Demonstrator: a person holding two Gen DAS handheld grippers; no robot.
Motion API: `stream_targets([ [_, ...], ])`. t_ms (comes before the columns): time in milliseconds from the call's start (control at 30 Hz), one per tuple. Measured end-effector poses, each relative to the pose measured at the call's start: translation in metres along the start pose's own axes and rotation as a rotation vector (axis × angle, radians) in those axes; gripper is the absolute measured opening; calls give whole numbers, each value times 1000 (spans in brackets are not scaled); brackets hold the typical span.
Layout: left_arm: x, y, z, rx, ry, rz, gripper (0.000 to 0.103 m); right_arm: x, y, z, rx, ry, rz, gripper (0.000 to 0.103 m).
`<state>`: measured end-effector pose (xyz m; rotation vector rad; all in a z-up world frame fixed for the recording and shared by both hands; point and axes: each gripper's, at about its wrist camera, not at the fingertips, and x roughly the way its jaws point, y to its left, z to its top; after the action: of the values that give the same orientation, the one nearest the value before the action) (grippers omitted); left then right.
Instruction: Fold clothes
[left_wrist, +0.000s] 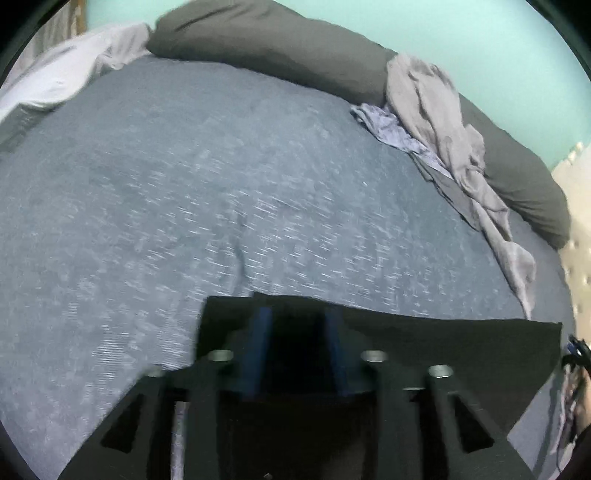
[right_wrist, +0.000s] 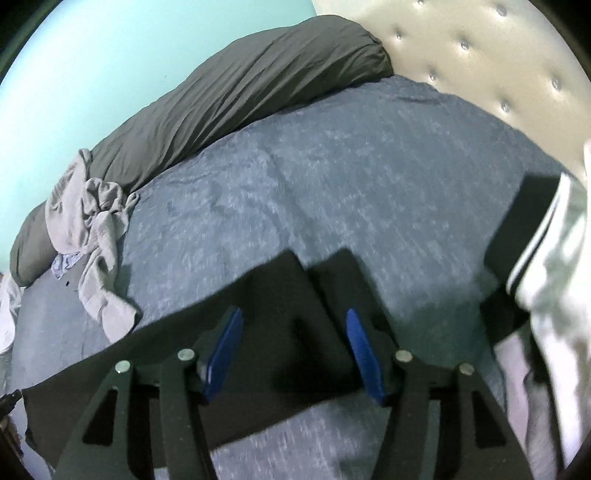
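A black garment (right_wrist: 280, 295) lies spread flat on the blue-grey bedspread (left_wrist: 184, 192) at the near edge of the bed, stretching as a dark band from one pair of tongs to the other. The right tongs (right_wrist: 293, 354) hang over it with their blue pads (right_wrist: 360, 354) standing apart; the cloth lies between and under them, and the pads do not press on it, so it is released. The left tongs (left_wrist: 295, 350) are also spread, their blue pads (left_wrist: 260, 350) on each side of the dark cloth, but this picture is blurred and I cannot see any pinch there. A long dark grey pillow (right_wrist: 229, 96) lies along the far side of the bed against the turquoise wall (right_wrist: 92, 74). Just beside it rests a crumpled light grey garment (left_wrist: 450, 140), with a pale blue patterned cloth (left_wrist: 391, 129) partly under it. A white tufted headboard (right_wrist: 480, 55) stands at the right, and white cloth with dark stripes (right_wrist: 546, 258) is near the right edge.
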<state>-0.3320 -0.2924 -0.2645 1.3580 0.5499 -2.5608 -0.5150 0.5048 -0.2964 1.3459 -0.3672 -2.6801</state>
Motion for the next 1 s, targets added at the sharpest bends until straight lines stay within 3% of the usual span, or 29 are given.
stream_targets([
  [333,-27,1,-28,77,-6,1,61,-1,0,-28,23,29,44,60],
  [700,-17,0,-86,153,31,17,61,-9,-21,-34,103,-4,85,60],
  [1000,-8,-3,-99,169,26,38,64,7,-39,-30,150,-3,84,67],
])
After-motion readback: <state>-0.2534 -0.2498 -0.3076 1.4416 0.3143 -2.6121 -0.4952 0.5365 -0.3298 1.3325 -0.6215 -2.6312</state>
